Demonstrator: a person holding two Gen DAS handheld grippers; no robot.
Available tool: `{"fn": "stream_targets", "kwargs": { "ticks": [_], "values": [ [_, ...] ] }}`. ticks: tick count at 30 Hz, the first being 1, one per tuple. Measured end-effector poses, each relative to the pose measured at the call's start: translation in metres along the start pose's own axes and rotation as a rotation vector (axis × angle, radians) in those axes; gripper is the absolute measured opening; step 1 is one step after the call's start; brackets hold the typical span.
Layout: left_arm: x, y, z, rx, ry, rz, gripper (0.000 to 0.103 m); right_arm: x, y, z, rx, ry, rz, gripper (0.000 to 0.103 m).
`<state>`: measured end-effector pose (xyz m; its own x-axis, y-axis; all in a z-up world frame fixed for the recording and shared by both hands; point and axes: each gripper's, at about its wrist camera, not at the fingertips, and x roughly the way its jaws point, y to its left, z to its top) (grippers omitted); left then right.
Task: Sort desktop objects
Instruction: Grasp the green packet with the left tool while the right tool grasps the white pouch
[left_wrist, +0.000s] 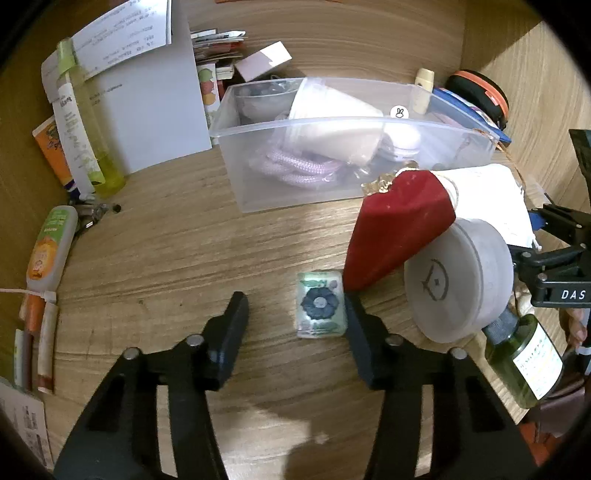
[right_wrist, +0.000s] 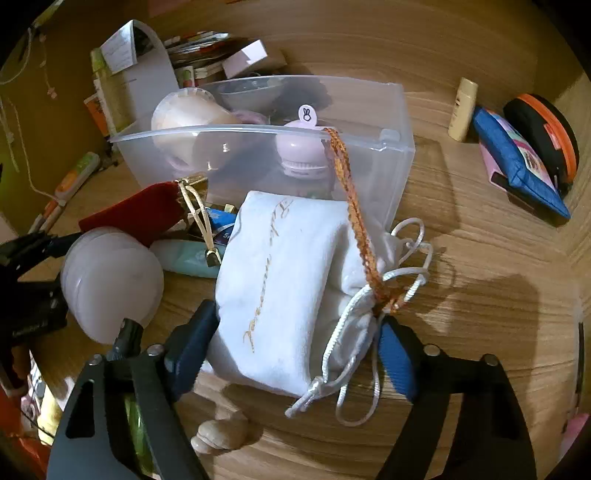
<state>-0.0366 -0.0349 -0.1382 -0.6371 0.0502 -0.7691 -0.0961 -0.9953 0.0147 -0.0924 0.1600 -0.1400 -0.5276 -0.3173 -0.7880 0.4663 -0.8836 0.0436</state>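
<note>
Centrally, in the left wrist view, the left hand-held gripper (left_wrist: 295, 314) hangs over the wooden bench (left_wrist: 166, 240) with its jaws spread; a small clear tile with a dark flower (left_wrist: 320, 309) lies flat on the bench between them, just beside the right-side finger and well apart from the other, gripped by neither. At 2 o'clock from the tile a red velvet pouch (left_wrist: 399, 229) leans on a round white case (left_wrist: 458, 280), and at 4 o'clock from that case lies a green bottle (left_wrist: 524, 358). At 12 o'clock stands a translucent storage box (left_wrist: 332, 184) holding pale pouches and a lilac cord. Along the 9 o'clock edge lie tubes and bottles. In the right wrist view, the right hand-held gripper (right_wrist: 295, 350) straddles a white drawstring pouch (right_wrist: 288, 280) lying on the bench, one blue pad against each side of the pouch; whether the pads press firmly cannot be told. An orange braided cord (right_wrist: 354, 221) runs across the pouch from the box rim at 12 o'clock. At 2 o'clock a blue zip case (right_wrist: 517, 162) leans beside a round black-and-orange case (right_wrist: 546, 136).
</note>
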Motion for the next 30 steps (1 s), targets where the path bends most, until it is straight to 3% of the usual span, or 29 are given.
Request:
{"fn": "stream_targets", "kwargs": {
  "ticks": [8, 17, 30],
  "values": [
    [0.002, -0.005, 0.004, 0.021, -0.002, -0.021, 0.024, -0.008, 0.002, -0.002, -0.054, -0.043, 0.011, 0.055],
    [0.002, 0.002, 0.007, -0.024, -0.016, -0.026, 0.024, -0.025, 0.001, 0.004, -0.063, -0.095, 0.002, 0.044],
    [-0.019, 0.011, 0.020, -0.081, -0.105, -0.064, 0.024, -0.056, 0.000, 0.026, -0.034, -0.170, 0.069, 0.043]
  ]
}}
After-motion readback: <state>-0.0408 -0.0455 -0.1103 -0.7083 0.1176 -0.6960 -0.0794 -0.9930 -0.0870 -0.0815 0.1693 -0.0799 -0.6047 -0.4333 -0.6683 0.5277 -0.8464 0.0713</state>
